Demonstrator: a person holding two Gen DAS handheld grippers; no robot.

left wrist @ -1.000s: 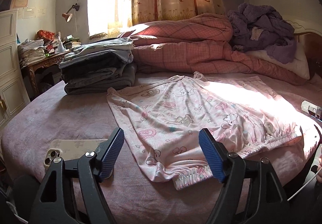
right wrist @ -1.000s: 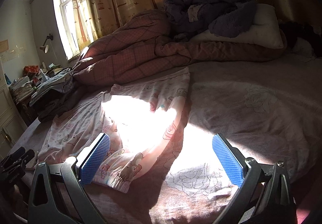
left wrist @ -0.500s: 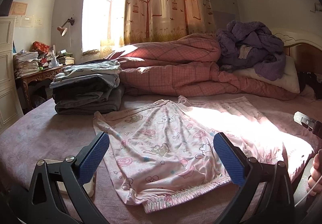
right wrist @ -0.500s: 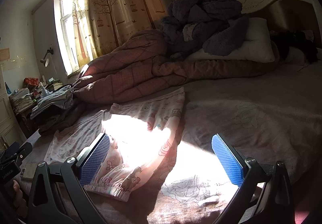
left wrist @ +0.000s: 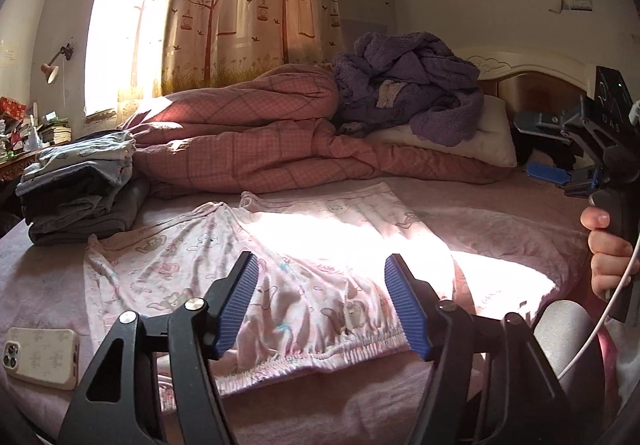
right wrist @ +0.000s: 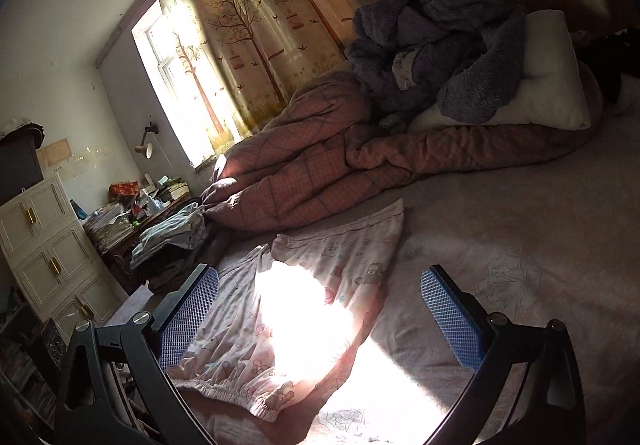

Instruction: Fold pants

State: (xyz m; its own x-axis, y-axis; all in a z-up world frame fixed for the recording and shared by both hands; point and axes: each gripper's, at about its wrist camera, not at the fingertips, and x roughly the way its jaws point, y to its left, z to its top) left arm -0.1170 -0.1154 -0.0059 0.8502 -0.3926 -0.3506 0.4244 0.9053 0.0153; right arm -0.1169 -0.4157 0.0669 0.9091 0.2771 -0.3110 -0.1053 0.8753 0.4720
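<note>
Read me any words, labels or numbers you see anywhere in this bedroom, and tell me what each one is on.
"DAS": white letters on the black body of the right gripper, seen from the left wrist.
Papers pinned on the wall above the white cabinet: print too small to read.
Red box on the cluttered desk: markings blurred.

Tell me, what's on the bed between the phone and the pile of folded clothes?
Mostly bare pink bedsheet. In the left wrist view, the phone lies near the bed's edge and the folded clothes sit farther back; the pink pants lie beside that gap.
</note>
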